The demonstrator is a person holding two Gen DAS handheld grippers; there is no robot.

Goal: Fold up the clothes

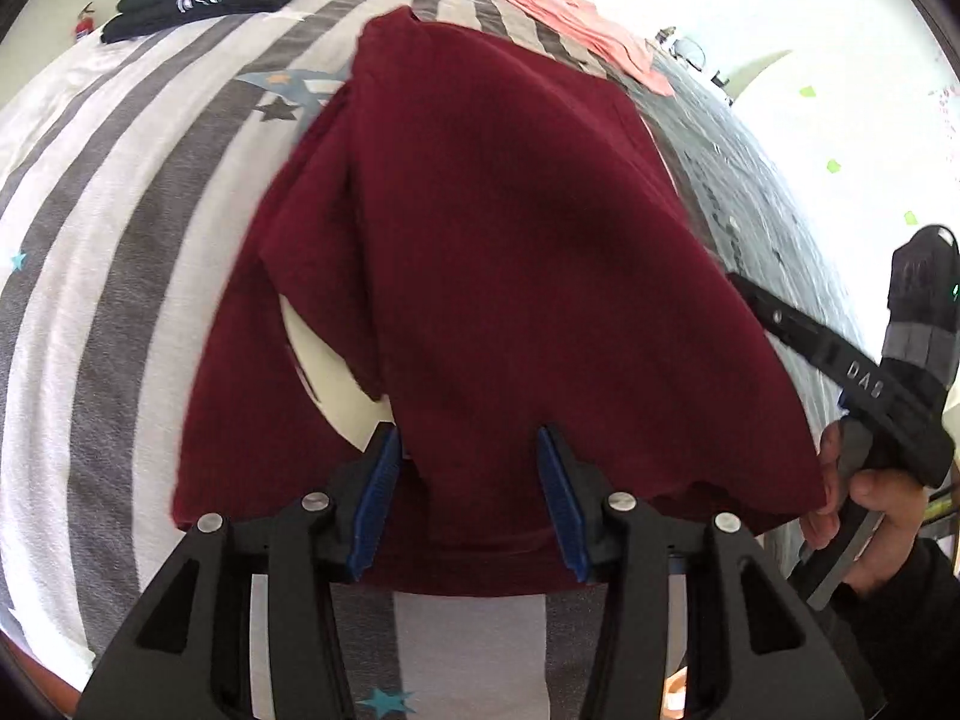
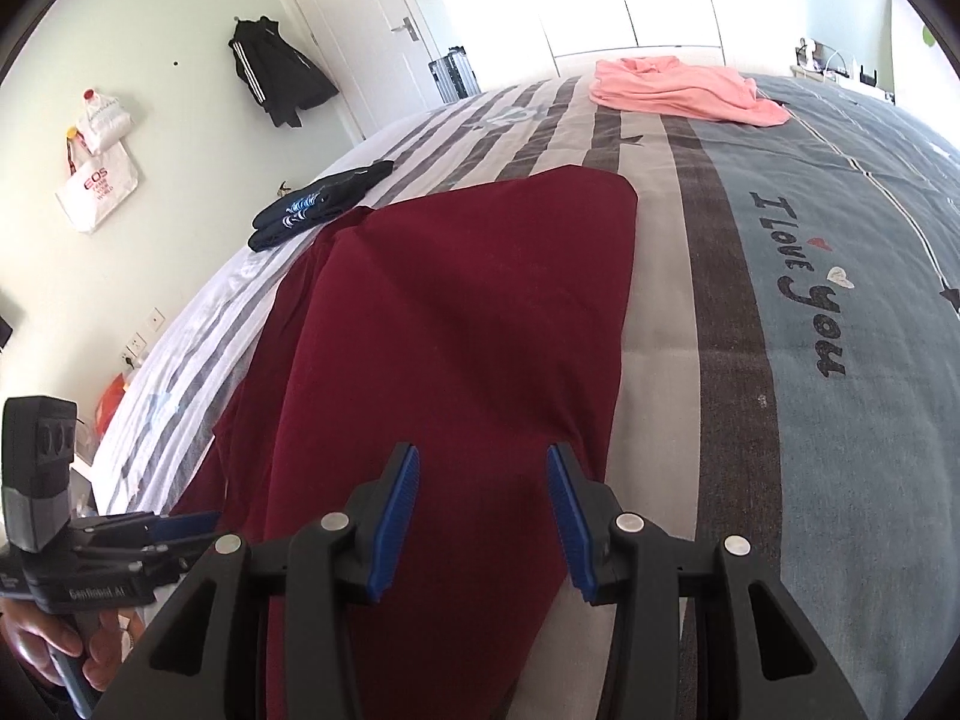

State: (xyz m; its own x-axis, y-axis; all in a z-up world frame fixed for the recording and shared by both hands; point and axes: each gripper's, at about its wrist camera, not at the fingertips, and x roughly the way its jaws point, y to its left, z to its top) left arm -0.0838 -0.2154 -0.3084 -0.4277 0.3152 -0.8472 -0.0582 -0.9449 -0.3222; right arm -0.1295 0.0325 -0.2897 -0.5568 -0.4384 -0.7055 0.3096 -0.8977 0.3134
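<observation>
The left wrist camera is looking steeply down along its own fingers, sitting close above the maroon garment point(image 1: 510, 252) on the striped bedspread point(image 1: 120, 252). The right wrist camera is looking less steeply along the bed toward the door point(image 2: 360, 30) and closets, taking in more of the room. Both views are sharing the maroon garment, the black folded garment point(image 1: 204, 0) and the pink garment point(image 1: 588, 30).
</observation>
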